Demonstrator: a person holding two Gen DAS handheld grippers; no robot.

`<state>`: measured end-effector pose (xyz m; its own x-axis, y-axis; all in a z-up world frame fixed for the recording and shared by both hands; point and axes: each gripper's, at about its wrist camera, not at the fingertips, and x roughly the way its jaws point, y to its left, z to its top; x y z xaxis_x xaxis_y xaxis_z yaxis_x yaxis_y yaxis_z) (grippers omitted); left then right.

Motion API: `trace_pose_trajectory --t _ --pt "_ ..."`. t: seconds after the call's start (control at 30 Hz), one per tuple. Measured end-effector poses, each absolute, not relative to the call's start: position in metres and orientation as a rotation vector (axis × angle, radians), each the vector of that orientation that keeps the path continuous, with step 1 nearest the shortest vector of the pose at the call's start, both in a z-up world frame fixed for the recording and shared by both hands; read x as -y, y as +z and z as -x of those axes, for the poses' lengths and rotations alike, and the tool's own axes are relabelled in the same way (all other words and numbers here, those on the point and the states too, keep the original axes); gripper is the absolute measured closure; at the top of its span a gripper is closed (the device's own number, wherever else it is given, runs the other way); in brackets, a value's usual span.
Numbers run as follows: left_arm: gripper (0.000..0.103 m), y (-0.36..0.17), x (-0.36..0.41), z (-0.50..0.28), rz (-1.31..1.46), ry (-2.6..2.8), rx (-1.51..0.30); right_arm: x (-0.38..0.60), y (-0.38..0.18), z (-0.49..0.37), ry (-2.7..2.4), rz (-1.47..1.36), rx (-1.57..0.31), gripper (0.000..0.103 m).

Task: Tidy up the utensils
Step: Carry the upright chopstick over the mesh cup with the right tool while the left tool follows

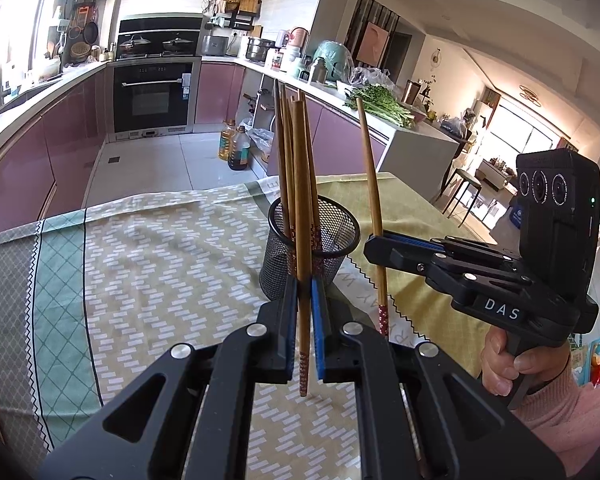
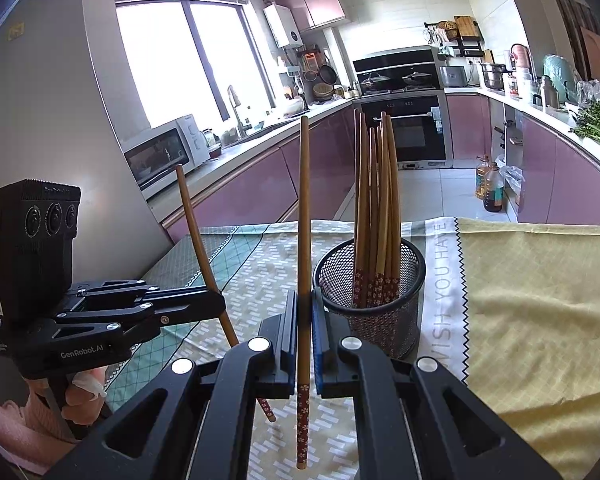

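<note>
While each gripper point(image 1: 304, 292) point(image 2: 304, 304) clamps 1 chopstick point(image 1: 302, 200) point(image 2: 303, 220), mesh holder point(image 1: 312, 248) just beyond

We've got smooth wooden chopsticks point(image 2: 380, 200) with red flower-print ends, a black wire-mesh metal holder point(image 2: 374, 300), a soft, wrinkly cloth table cover point(image 2: 540, 300), and matt black grippers with blue ribbed pads point(image 1: 319, 320).

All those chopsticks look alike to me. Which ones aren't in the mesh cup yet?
Two: the chopstick clamped upright in the left gripper, and the chopstick clamped in the right gripper. The others stand inside the mesh cup.
</note>
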<state>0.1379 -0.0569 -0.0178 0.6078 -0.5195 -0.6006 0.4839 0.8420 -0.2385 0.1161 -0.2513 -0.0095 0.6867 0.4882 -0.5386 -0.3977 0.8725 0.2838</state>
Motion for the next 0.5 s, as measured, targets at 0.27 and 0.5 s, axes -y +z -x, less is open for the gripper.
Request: trace_pose_trajectory --t 0.27,0.5 --pt "0.095 -0.0136 0.0581 -0.1373 0.044 -0.580 -0.701 0.2543 -0.0060 -0.1158 0.495 -0.149 -0.635 0.097" --pt "0.095 -0.0086 0.0595 -0.1352 0.037 -0.581 -0.689 0.2549 -0.0023 -0.1167 0.493 -0.148 -0.624 0.097"
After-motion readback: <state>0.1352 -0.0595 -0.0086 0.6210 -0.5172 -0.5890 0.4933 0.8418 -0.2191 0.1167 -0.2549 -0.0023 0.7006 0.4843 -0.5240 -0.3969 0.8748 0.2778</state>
